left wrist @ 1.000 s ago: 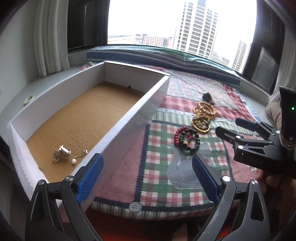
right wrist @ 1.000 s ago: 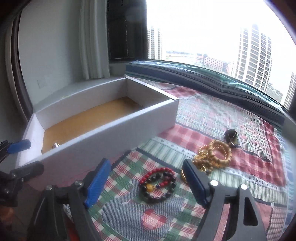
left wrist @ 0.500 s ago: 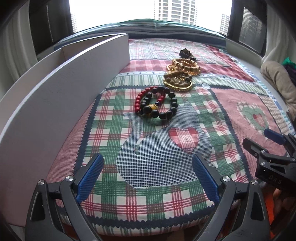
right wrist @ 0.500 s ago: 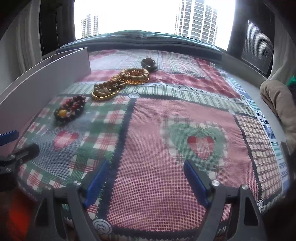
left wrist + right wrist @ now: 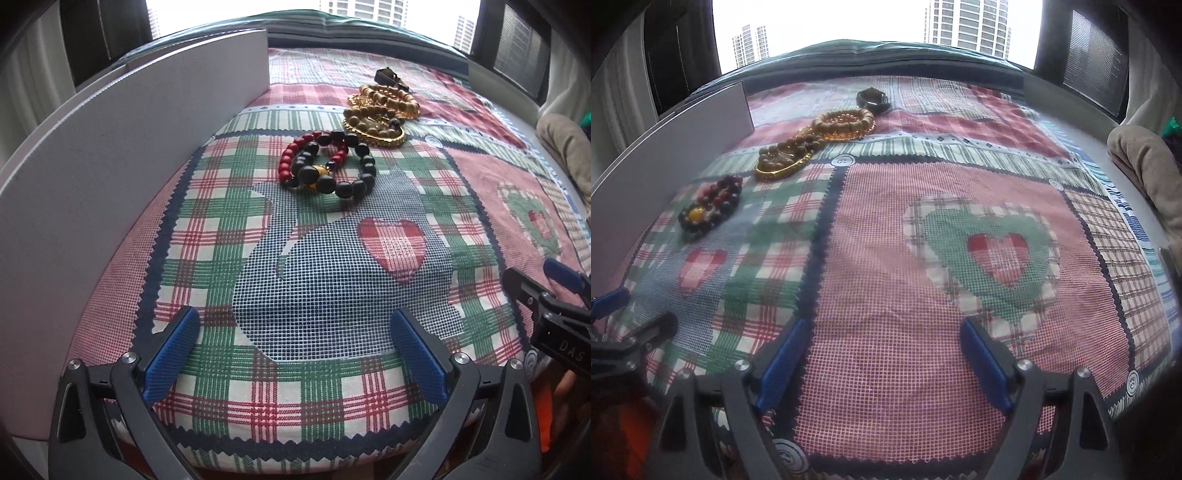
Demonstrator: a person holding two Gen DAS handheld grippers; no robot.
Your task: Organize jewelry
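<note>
Red and black bead bracelets (image 5: pixel 327 164) lie in a small heap on the plaid quilt (image 5: pixel 332 277), beyond my left gripper (image 5: pixel 293 321). Its blue-padded jaws are opening, with only cloth between them. Behind lie wooden-bead and gold bracelets (image 5: pixel 380 110) and a dark watch-like piece (image 5: pixel 388 77). A white box (image 5: pixel 110 166) stands along the left; its inside is hidden. My right gripper (image 5: pixel 884 328) is open over the pink patch, holding nothing. From there the bead bracelets (image 5: pixel 711 206), the gold pile (image 5: pixel 812 142) and the dark piece (image 5: pixel 871 98) are far left.
A beige folded cloth (image 5: pixel 1145 166) lies at the right edge of the sill. A dark striped cushion (image 5: pixel 886 55) runs along the window behind the quilt. The quilt's near edge sits just under both grippers.
Both grippers dropped toward the quilt and tipped down, so the box's inside with its small pieces left view. The left jaws have spread a little wider.
</note>
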